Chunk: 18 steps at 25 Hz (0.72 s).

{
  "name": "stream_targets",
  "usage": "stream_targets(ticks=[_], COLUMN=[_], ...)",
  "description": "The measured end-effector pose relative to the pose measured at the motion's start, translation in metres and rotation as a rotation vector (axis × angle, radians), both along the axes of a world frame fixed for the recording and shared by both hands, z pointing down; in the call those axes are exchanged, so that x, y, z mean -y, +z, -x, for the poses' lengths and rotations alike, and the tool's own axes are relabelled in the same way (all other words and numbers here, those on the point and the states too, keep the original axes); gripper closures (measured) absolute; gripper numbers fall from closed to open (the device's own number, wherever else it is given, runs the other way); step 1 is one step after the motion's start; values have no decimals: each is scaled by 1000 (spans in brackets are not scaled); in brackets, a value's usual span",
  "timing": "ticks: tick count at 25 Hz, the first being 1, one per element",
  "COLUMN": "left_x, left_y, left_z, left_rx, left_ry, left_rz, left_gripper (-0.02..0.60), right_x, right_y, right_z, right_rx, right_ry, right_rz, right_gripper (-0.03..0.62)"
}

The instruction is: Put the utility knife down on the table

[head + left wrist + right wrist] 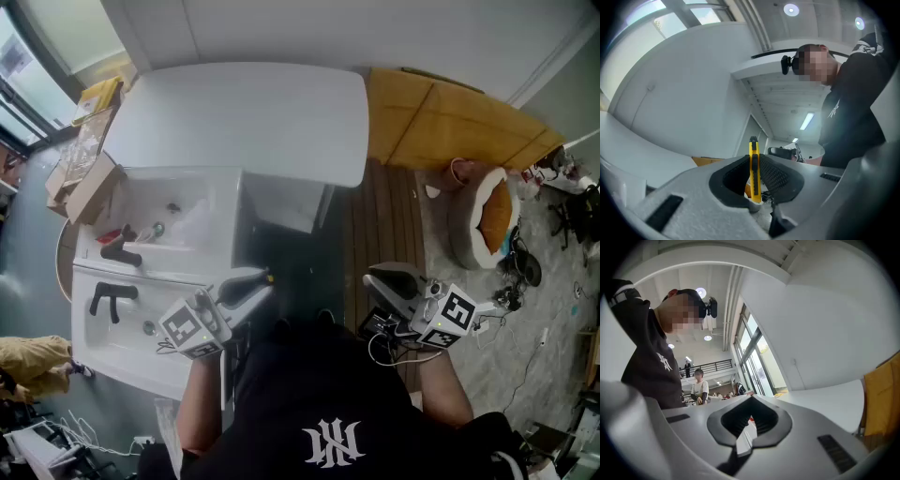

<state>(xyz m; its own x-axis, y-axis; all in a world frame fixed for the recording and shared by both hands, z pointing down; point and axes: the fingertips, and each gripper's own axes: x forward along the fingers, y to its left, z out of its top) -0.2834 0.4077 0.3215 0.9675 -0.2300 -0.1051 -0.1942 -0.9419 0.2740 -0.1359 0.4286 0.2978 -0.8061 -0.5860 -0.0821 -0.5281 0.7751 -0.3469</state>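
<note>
White sink (122,342) (black taps (111,298)), round pet bed (466,225) well apart

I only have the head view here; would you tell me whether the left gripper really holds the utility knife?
Observer: Yes. In the left gripper view, the left gripper is shut on the yellow utility knife, jaws on its flat sides.
Operator: Thank you. Is the right gripper carrying anything?
Observer: No. Its own view shows the right gripper with jaws together, nothing between.
Operator: Is the blade out?
Observer: No bare blade shows in the left gripper view; only the yellow body with a black strip.
</note>
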Motion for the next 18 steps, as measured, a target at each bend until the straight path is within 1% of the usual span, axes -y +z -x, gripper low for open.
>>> stream_targets(ticks=[5,8,11,14,16,18], left_x=[0,0,-3,-3,-2,2], left_y=[-5,-7,-9,-5,-4,-2], left_z=[2,-2,-13,-26,-37,-49], left_rx=[8,15,6,14,25,28], left_ry=[-15,-3,15,34,46,56], left_rz=[-5,-23,-40,-29,-2,2], left_gripper=[520,520,520,520,520,520], right_x=[-5,-7,-9,-12,-18,-26], right_y=[-7,-8,-7,-8,-12,-15], right_z=[-3,-6,-13,-30,-48,-71], right_rx=[16,14,-2,-24,-36,-40], right_ry=[-15,-9,9,53,90,122], right_rz=[-12,-24,-23,-44,-63,-79], right_gripper=[591,591,591,591,589,589])
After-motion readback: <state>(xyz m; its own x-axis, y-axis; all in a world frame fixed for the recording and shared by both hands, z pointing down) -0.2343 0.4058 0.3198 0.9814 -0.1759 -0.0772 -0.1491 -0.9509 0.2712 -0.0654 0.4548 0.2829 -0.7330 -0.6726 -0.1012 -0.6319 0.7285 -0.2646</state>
